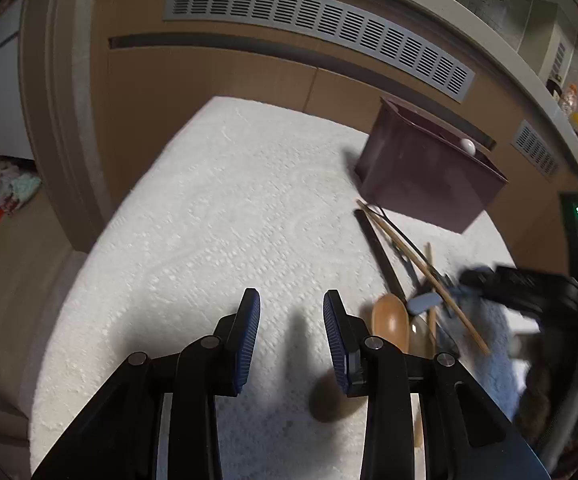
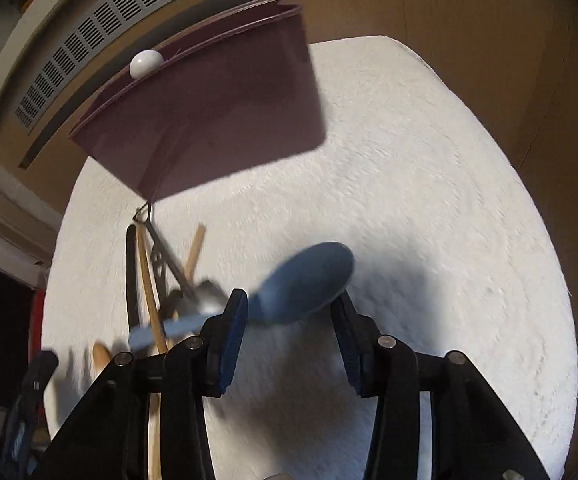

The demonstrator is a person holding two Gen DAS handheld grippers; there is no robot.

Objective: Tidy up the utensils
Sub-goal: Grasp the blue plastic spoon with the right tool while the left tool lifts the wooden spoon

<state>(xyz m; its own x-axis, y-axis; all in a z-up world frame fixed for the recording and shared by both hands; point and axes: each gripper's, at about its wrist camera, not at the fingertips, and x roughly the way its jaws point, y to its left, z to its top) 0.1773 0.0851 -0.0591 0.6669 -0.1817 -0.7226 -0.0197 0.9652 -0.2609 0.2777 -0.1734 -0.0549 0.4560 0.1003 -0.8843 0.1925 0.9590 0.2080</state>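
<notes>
Already, one white-tipped utensil stands in the bin; most of the pile is left.
Nearest, the left gripper hangs part-open and empty over the white cloth. The right gripper has the blue spoon between its jaws; whether they pinch it I cannot tell. Beyond lie the wooden spoon and chopsticks, then the maroon bin farthest off.
</notes>
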